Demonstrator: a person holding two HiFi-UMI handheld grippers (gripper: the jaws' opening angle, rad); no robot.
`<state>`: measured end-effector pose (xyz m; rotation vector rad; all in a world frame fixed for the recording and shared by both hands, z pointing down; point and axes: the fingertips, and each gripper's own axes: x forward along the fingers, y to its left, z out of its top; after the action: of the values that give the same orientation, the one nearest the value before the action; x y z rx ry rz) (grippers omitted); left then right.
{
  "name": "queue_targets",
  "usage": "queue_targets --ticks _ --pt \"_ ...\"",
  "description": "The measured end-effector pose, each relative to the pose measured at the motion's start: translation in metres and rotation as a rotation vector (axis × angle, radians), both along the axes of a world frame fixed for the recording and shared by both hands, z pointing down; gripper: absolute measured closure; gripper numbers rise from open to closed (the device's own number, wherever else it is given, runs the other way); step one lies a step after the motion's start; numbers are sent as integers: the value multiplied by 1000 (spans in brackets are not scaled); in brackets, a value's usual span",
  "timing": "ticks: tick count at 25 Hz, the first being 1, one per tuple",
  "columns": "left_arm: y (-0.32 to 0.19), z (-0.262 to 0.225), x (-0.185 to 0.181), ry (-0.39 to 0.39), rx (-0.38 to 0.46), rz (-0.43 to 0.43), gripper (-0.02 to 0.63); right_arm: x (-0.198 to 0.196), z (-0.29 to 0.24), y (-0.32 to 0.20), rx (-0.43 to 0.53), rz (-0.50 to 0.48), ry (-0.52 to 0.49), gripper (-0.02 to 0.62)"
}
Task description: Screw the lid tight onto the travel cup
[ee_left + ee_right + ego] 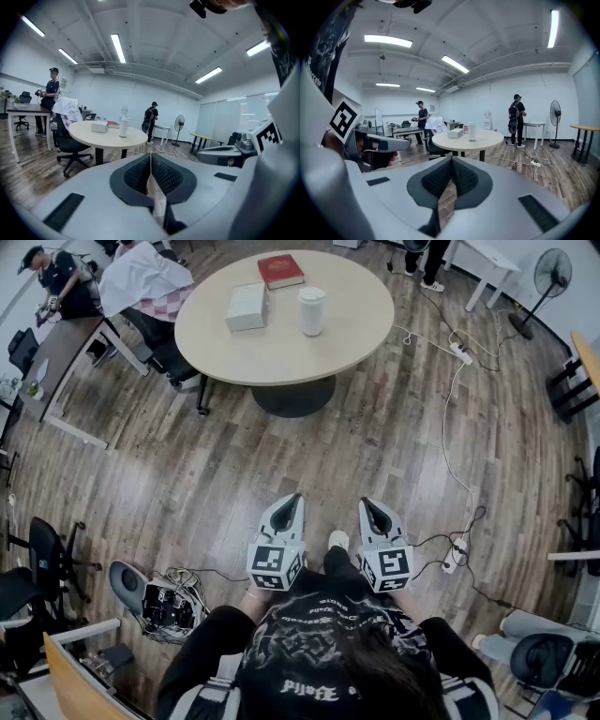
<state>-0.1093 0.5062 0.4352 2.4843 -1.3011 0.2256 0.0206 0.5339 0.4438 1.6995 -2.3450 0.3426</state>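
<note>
Nearest me, my left tool (294, 499) and right tool (368, 504) hang side by side over the wood floor (216, 474). Each has its jaws pressed together with nothing between them. Well ahead stands the round surface (356, 343). The travel cup (311, 310) sits upright on it, a white box (247, 307) near it, and a red book (280, 270) lies farther back.

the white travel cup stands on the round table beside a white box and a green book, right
Not quite: the book is red, not green, as the head view shows. The white travel cup does stand on the round table beside the white box.
</note>
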Motion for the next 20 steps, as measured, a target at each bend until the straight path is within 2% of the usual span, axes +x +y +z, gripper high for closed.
queue_targets --ticks 11,17,19,20 --pt "11 -6 -10 -19 34 9 578 -9 -8 5 25 -9 41 589" --pt "2 -4 -12 -4 32 -17 575 5 -15 -7 61 24 -16 588" --pt "-1 -4 -11 11 25 -8 551 7 -19 -12 75 26 -25 586" --pt "-2 -4 -8 19 23 4 502 6 -19 -14 76 12 -29 570"
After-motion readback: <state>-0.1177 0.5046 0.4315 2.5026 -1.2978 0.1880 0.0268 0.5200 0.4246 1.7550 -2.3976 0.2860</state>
